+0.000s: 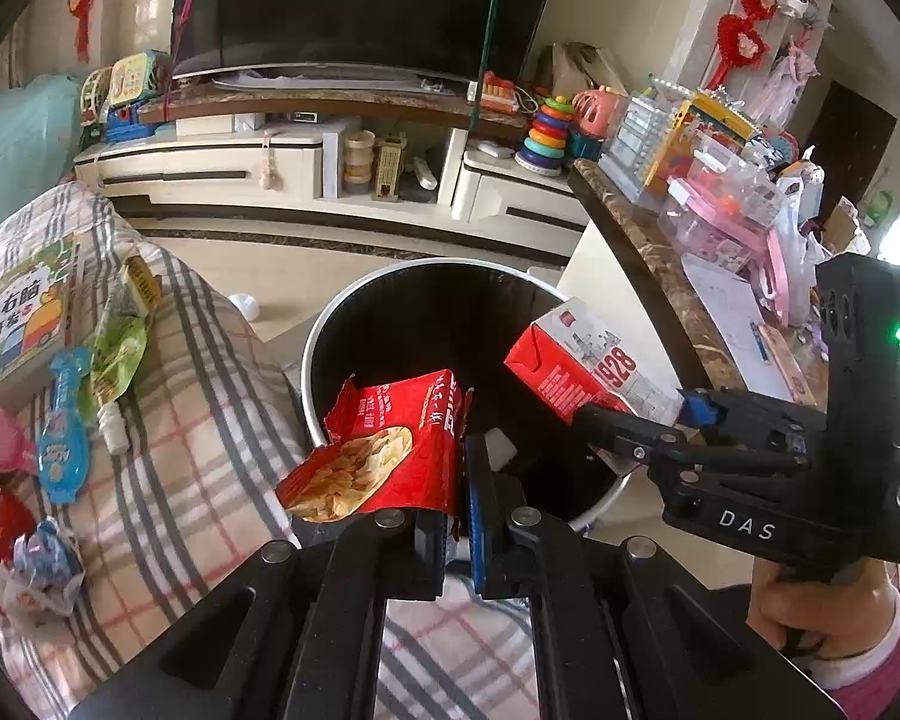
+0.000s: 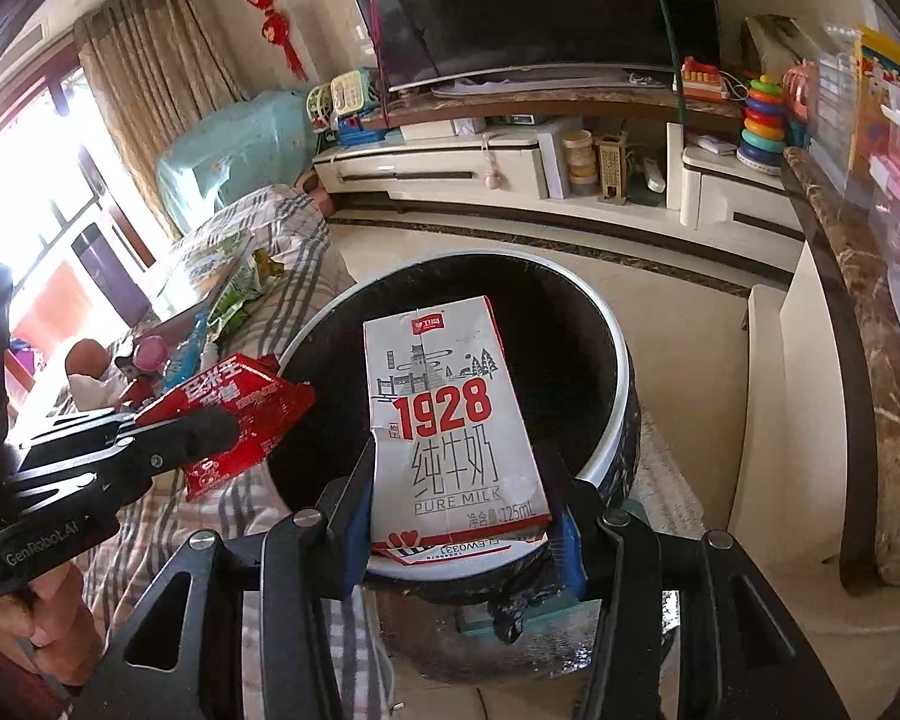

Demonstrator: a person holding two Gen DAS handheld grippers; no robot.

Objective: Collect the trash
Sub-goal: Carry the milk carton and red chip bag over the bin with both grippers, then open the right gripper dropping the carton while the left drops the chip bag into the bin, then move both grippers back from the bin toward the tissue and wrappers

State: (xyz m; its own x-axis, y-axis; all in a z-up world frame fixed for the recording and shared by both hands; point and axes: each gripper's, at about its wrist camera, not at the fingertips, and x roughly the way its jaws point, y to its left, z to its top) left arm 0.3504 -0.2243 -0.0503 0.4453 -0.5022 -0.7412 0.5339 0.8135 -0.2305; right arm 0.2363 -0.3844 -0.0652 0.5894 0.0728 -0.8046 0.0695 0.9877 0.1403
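Note:
My left gripper [image 1: 459, 516] is shut on a red chip bag [image 1: 384, 450] and holds it over the near rim of a round black trash bin [image 1: 330, 330]. My right gripper [image 2: 459, 510] is shut on a red and white "1928" milk carton [image 2: 450, 420] and holds it above the bin's opening [image 2: 606, 330]. The carton [image 1: 594, 369] and the right gripper [image 1: 690, 420] show in the left wrist view. The chip bag [image 2: 240, 414] and the left gripper [image 2: 210, 432] show in the right wrist view.
More wrappers lie on a plaid-covered sofa at the left: a green pouch [image 1: 117, 348], a blue wrapper [image 1: 63, 426], a crumpled wrapper [image 1: 45, 564] and a picture book [image 1: 21, 318]. A marble counter [image 1: 648, 252] with toys stands right. A TV cabinet [image 1: 270, 162] lies beyond.

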